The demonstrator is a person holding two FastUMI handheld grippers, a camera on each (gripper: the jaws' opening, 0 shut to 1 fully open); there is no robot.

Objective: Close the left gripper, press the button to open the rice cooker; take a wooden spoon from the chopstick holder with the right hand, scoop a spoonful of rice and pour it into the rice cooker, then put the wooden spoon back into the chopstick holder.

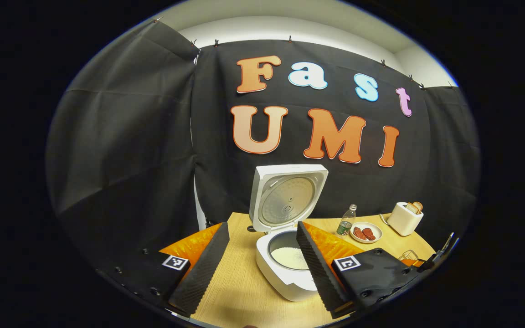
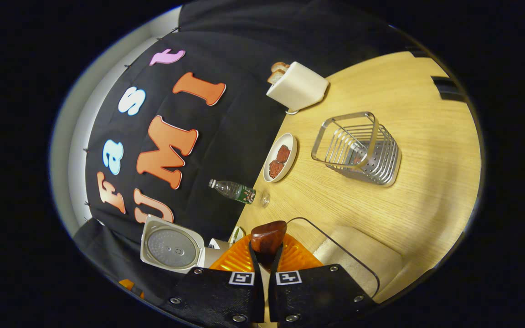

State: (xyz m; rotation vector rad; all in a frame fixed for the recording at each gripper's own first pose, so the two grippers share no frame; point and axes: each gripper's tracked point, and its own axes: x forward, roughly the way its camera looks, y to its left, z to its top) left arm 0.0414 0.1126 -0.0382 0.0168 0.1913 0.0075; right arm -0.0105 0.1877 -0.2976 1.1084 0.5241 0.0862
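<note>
Between the right gripper's [image 2: 266, 255] fingers sits the wooden spoon [image 2: 268, 238], both fingers pressed against its handle and its dark rounded bowl standing just past the fingertips. Directly beside the spoon, on the side away from the rice cooker, lies a clear-walled container [image 2: 353, 255] of pale rice, its near rim running just beside the gripper. Farther from the spoon, across the wooden table [image 2: 426, 182], stands the chopstick holder [image 2: 358, 148], a wire basket with a perforated base, upright and well apart from the gripper. Near the holder, toward the wall, is a small plate [image 2: 280, 157] with two reddish pieces of food, then a lying-looking plastic bottle [image 2: 237, 191] and a white toaster [image 2: 296, 86] with bread in its slots.

In the left gripper view, the left gripper's [image 1: 262, 255] jaws stand wide apart, holding nothing. The rice cooker [image 1: 285, 269] sits on the table between and just beyond those fingers, partly hidden by the right-hand finger; its lid [image 1: 287, 198] stands upright and open, and white rice shows in the inner pot. To the cooker's right are the bottle, the plate and the toaster in turn.
</note>
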